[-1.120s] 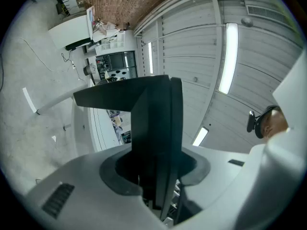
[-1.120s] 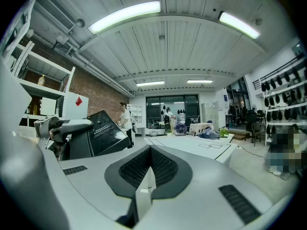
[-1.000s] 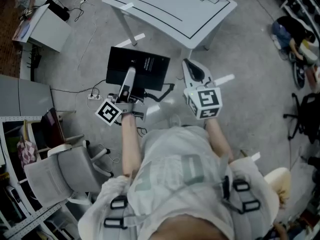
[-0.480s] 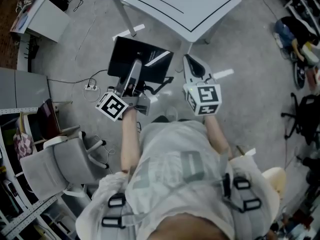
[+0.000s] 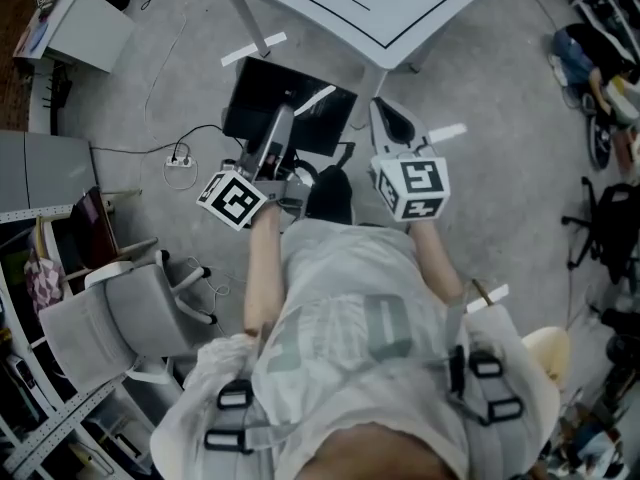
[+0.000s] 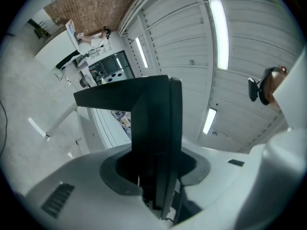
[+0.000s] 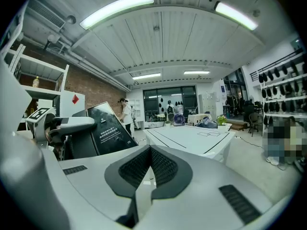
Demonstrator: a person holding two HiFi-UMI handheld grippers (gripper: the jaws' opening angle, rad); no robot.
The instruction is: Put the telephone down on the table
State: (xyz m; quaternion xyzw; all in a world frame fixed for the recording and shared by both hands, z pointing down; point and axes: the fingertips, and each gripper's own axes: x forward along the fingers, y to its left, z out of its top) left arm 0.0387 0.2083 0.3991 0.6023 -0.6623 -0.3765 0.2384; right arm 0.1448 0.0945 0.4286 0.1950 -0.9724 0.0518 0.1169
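The bench [image 5: 400,13] is well ahead of you, so the wide black telephone [image 5: 262,103], over the floor, could lever out of your left tool [image 5: 281,136], clamped on one edge. Your right tool [image 5: 388,128] is closed, empty, no support.

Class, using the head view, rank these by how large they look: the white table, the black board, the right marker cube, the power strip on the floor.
1. white table, even though the frame edge cuts it off
2. black board
3. right marker cube
4. power strip
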